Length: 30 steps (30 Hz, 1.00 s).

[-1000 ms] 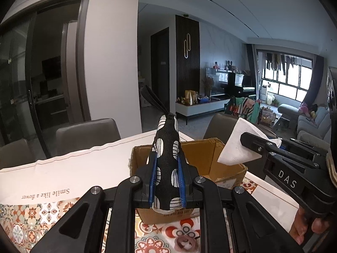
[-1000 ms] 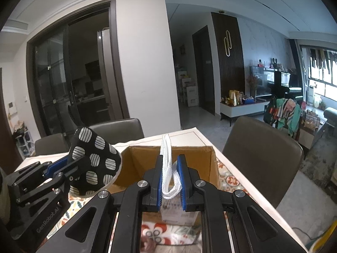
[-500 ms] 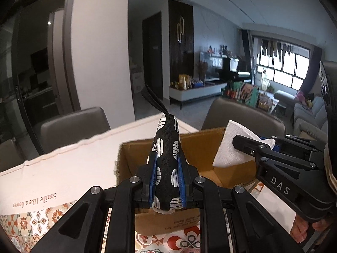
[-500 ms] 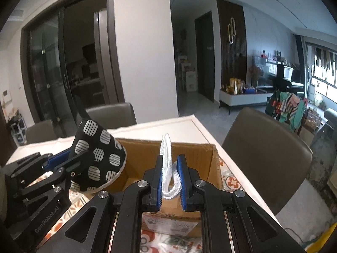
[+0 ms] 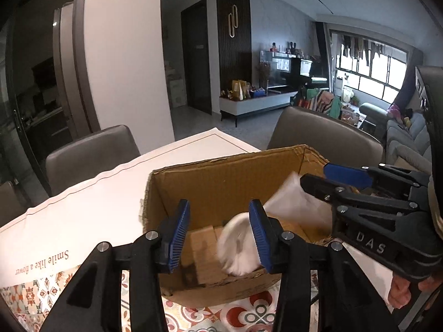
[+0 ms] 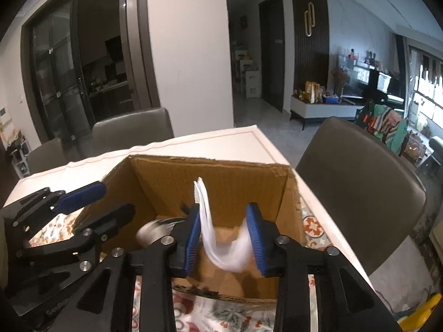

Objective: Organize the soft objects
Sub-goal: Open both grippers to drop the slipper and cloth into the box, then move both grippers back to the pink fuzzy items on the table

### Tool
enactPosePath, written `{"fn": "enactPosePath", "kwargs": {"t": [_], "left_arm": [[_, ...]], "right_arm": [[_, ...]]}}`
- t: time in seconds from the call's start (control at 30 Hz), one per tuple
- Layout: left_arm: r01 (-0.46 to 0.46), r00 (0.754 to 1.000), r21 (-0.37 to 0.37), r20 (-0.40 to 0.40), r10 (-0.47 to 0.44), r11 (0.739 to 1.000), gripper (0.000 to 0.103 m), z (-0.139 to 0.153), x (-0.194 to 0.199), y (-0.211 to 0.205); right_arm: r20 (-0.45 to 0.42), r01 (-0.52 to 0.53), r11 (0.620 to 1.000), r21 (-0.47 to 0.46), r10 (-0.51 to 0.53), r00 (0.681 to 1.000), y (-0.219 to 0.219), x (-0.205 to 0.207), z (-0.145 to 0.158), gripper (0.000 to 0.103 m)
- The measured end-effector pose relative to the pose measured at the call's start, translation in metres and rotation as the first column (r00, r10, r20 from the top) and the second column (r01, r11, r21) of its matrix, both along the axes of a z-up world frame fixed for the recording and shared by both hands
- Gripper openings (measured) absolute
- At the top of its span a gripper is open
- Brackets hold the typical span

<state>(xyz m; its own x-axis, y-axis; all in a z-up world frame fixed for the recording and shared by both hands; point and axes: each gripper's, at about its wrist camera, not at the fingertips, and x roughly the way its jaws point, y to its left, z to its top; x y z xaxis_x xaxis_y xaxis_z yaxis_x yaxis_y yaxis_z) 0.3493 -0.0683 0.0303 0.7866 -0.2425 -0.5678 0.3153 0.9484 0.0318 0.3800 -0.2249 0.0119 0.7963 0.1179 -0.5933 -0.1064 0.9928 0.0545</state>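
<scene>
Both grippers hang over the open cardboard box on the tabletop. The left gripper has its 2 fingers spread, gripping nothing; a blurred pale object sits in the box below. The right gripper is also spread, a blurred white cloth loose between its fingers, above the box interior.

grey dining chairs, patterned tablecloth, sofa
</scene>
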Motion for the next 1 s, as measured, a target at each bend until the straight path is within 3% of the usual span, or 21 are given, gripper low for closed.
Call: {"fn": "enactPosePath", "kwargs": {"t": [0.23,0.33,0.77,0.87,1.0], "left_arm": [[-0.015,1.000,-0.001,0.016,0.015,1.000,0.047,0.007,-0.012,0.007],[-0.027,0.999,0.000,0.034,0.027,1.000,0.056,0.014,-0.024,0.008],[-0.045,0.994,0.000,0.099,0.045,0.999,0.058,0.043,-0.087,0.009],[-0.047,0.992,-0.003,0.117,0.047,0.999,0.059,0.048,-0.106,0.009],[-0.055,0.991,-0.015,0.121,0.056,0.998,0.059,0.049,-0.126,0.011]], "right_arm": [[0.013,0.008,1.000,0.002,-0.008,1.000,0.001,-0.013,0.010,0.036],[0.015,0.000,1.000,0.008,0.000,1.000,0.003,-0.021,0.014,0.036],[0.076,-0.001,0.999,0.039,-0.002,0.997,0.002,-0.086,0.047,0.036],[0.094,0.001,0.999,0.046,-0.005,0.996,0.001,-0.104,0.052,0.047],[0.121,-0.002,0.999,0.050,-0.005,0.993,0.002,-0.129,0.058,0.048]]}}
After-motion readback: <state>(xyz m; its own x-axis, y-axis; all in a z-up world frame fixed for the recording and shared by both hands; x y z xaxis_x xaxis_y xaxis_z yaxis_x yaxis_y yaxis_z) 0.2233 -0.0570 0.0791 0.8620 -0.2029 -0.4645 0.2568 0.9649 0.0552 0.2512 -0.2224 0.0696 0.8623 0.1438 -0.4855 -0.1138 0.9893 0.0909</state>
